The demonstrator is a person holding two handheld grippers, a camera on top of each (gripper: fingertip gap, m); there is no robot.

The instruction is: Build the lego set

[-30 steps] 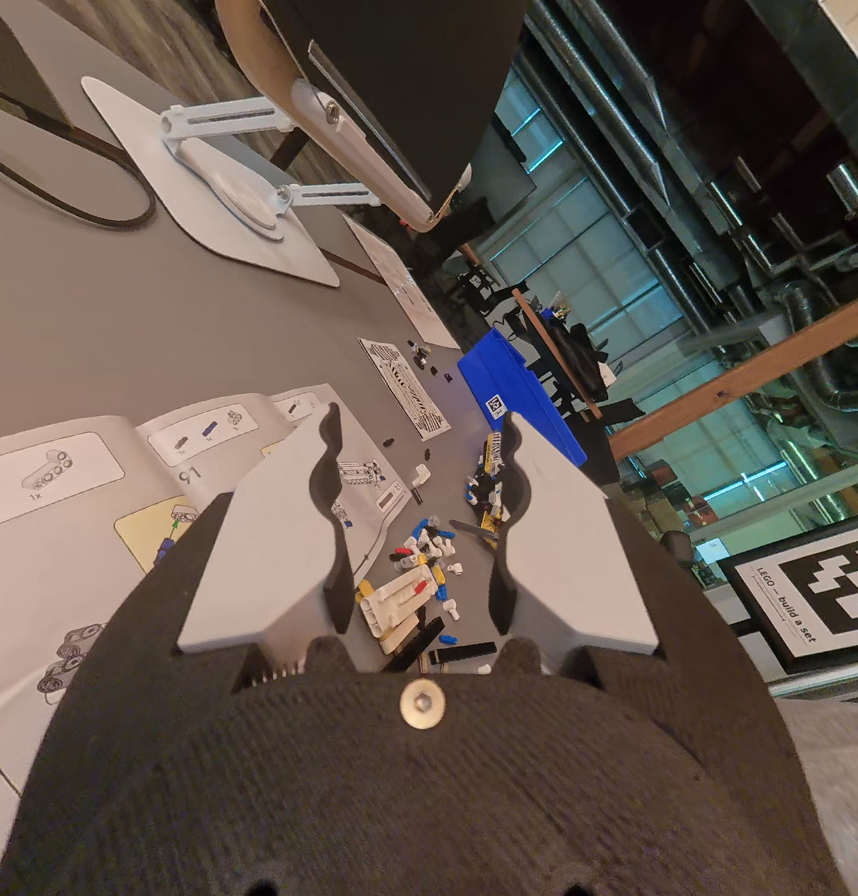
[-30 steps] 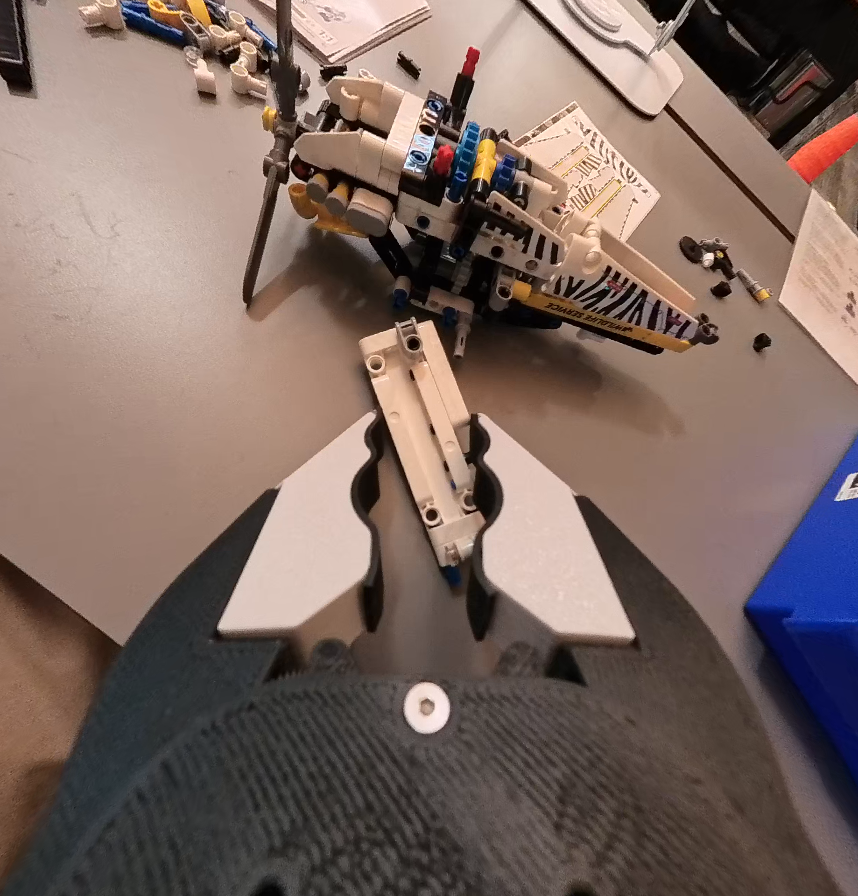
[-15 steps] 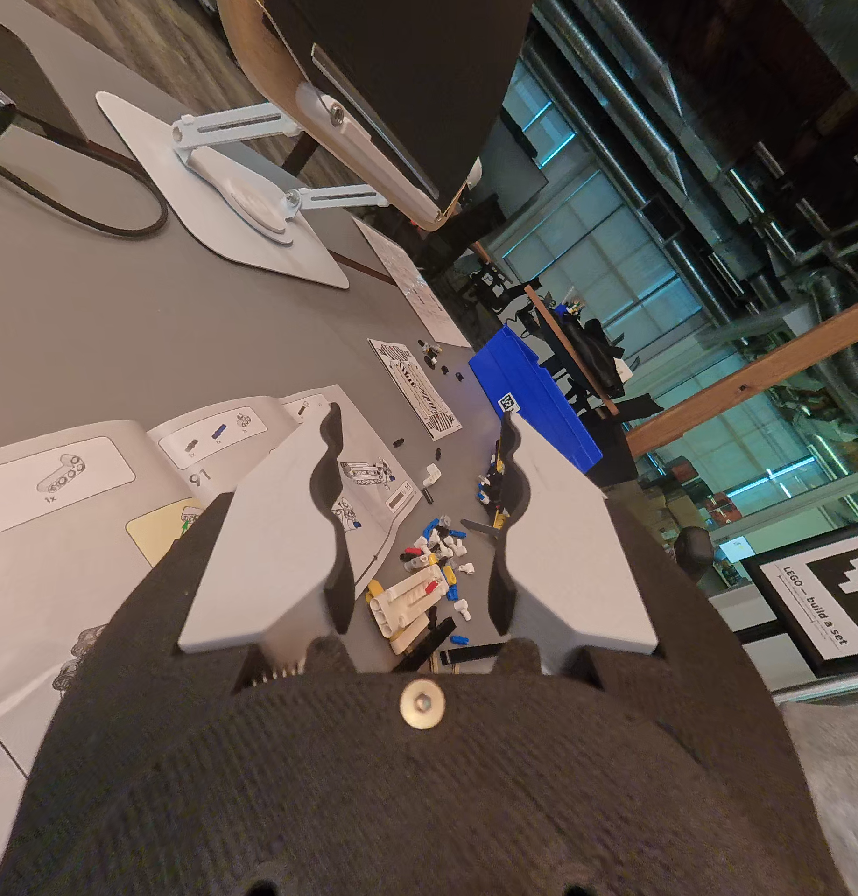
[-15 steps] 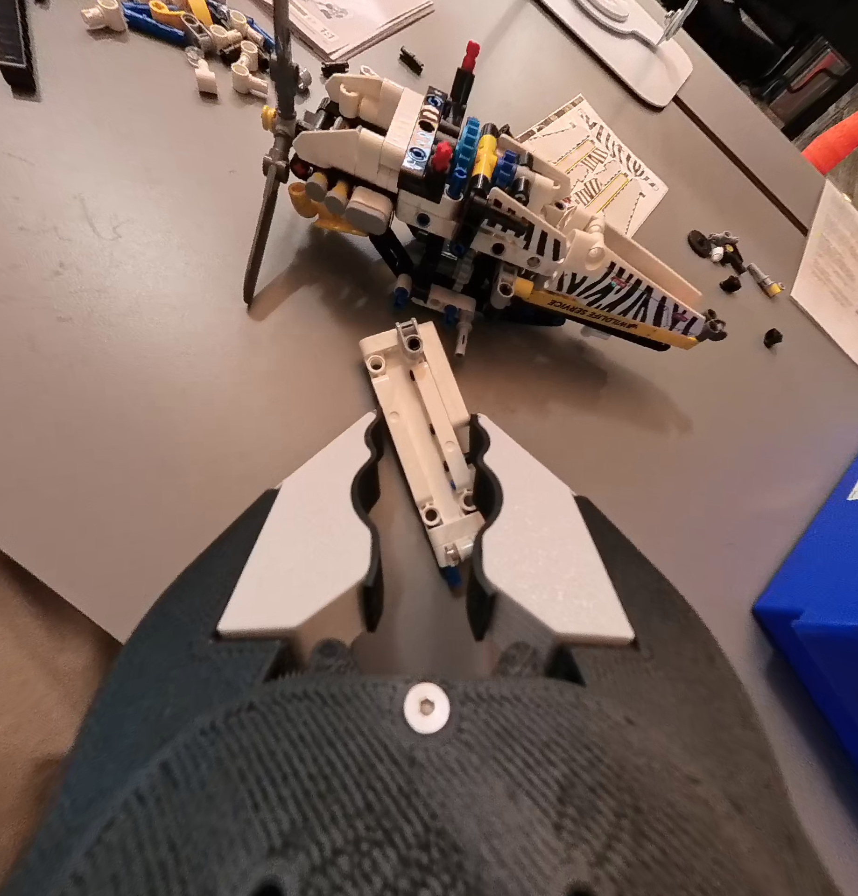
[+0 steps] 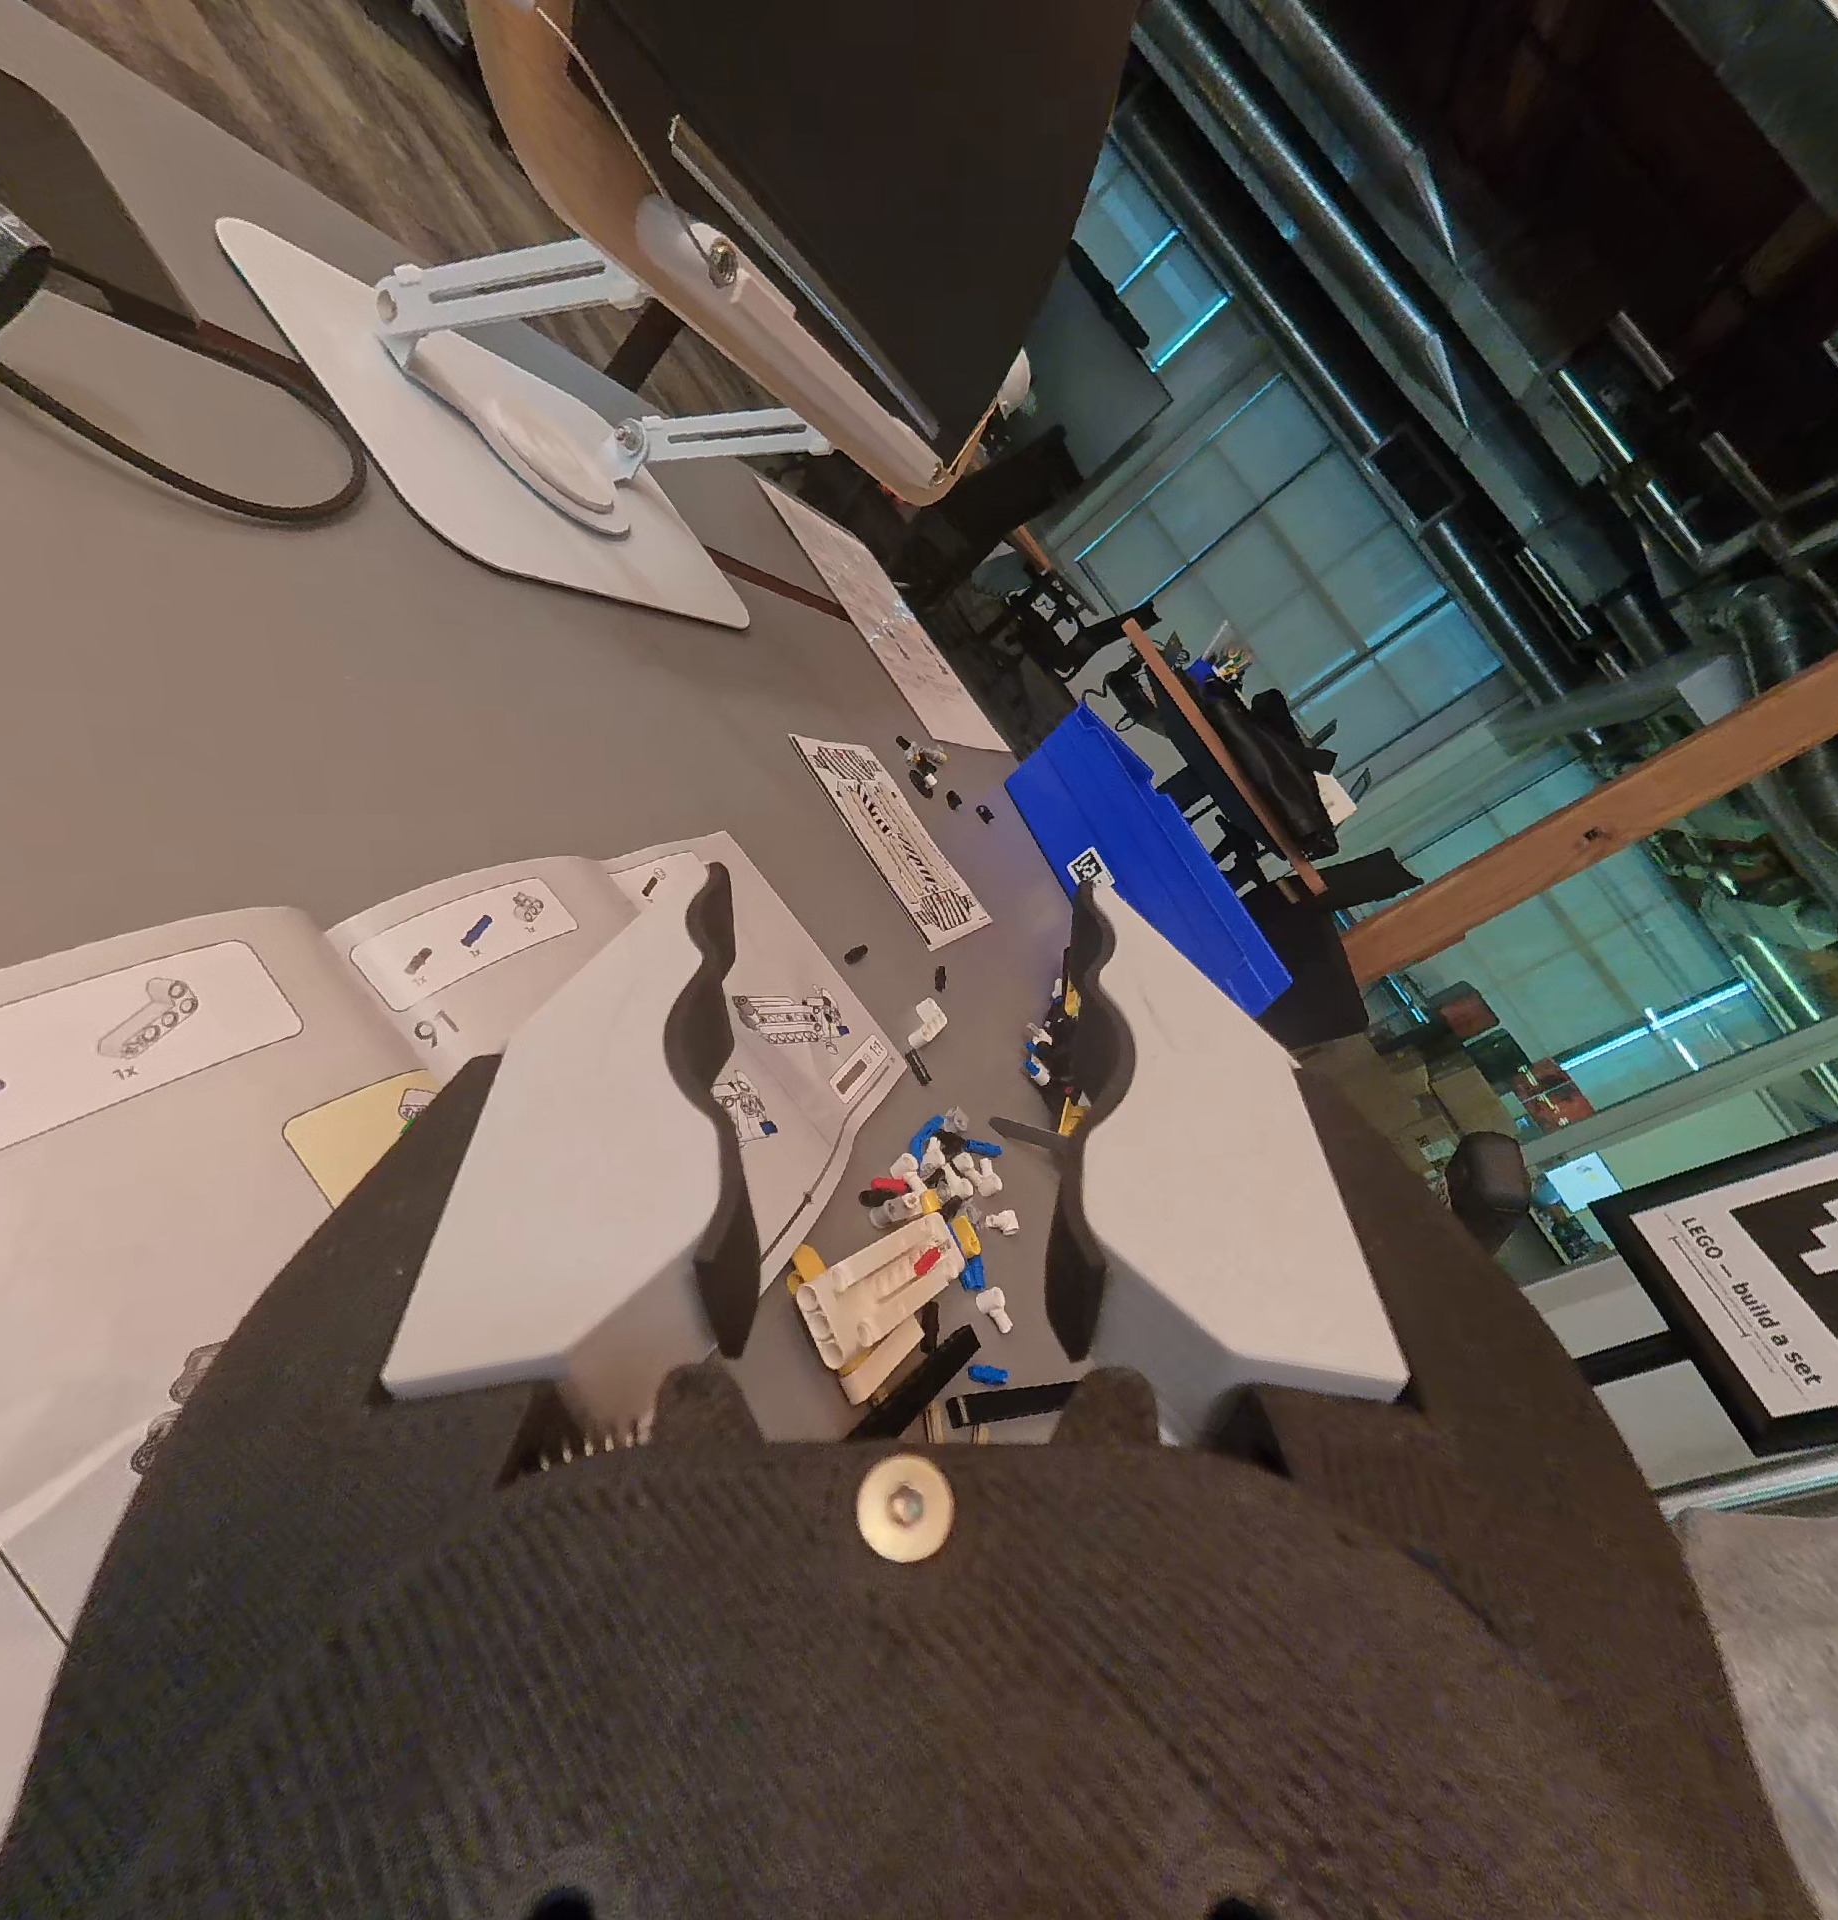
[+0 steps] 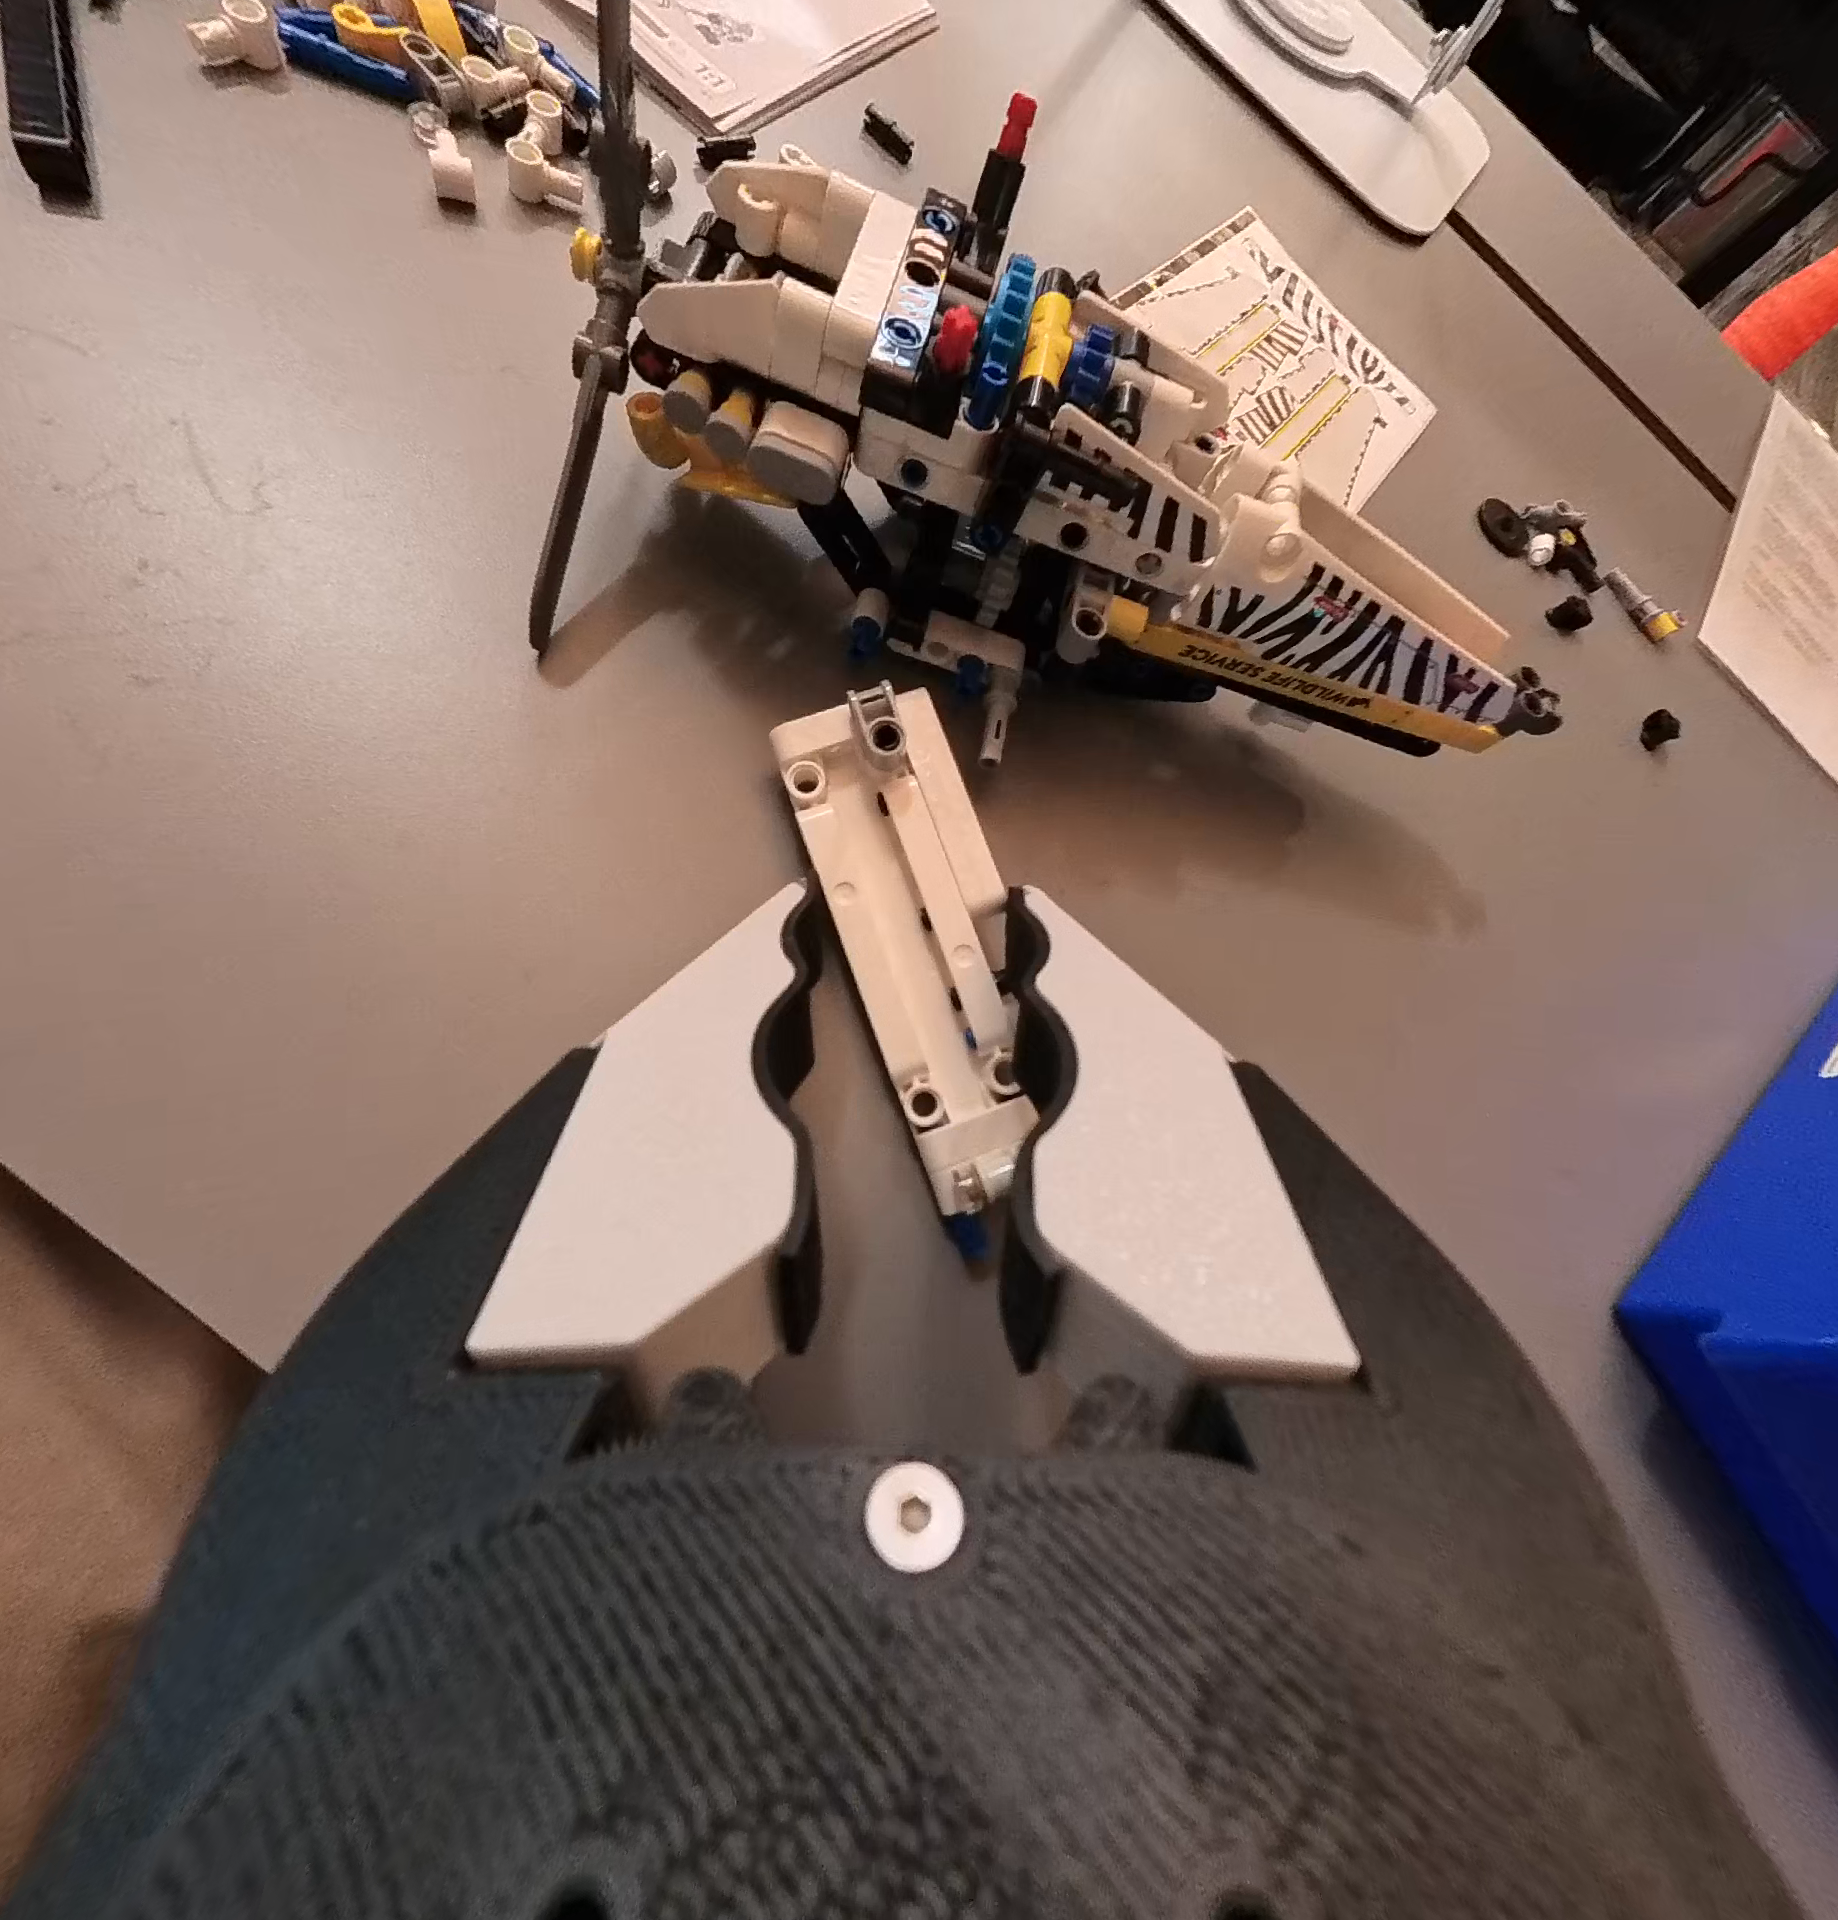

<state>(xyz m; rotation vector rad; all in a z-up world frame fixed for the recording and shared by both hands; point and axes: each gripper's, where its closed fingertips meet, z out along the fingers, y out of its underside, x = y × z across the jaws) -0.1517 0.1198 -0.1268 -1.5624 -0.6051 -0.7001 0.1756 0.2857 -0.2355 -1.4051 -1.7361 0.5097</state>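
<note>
Right gripper [image 6: 907, 904]: fills the lower half of the right wrist frame; fingers pinch a white panel assembly [image 6: 910, 935], which runs tilted from lower right to upper left between them, its far end sticking out past the fingertips.
Left gripper [image 5: 899, 935]: fills the lower half of the left wrist frame; fingers spread apart, nothing between them, held above the table [image 5: 271, 707].
Loose parts [image 5: 936, 1195]: small white, blue, red, yellow and black pieces scattered at centre frame in the left wrist view, seen through the gap between the fingers.
Instruction booklet [image 5: 219, 1049]: open, flat at left of the left wrist frame.
Lego model [image 6: 1008, 436]: part-built white, black and yellow craft with zebra stripes, on the table in the upper middle of the right wrist frame, just beyond the panel's far end, not touching it.
Sticker sheet [image 6: 1299, 364]: behind the model, upper right.
Blue bin [image 6: 1788, 1247]: right edge of the right wrist frame.
Monitor stand base [image 5: 499, 457]: upper left, far side of the table.
</note>
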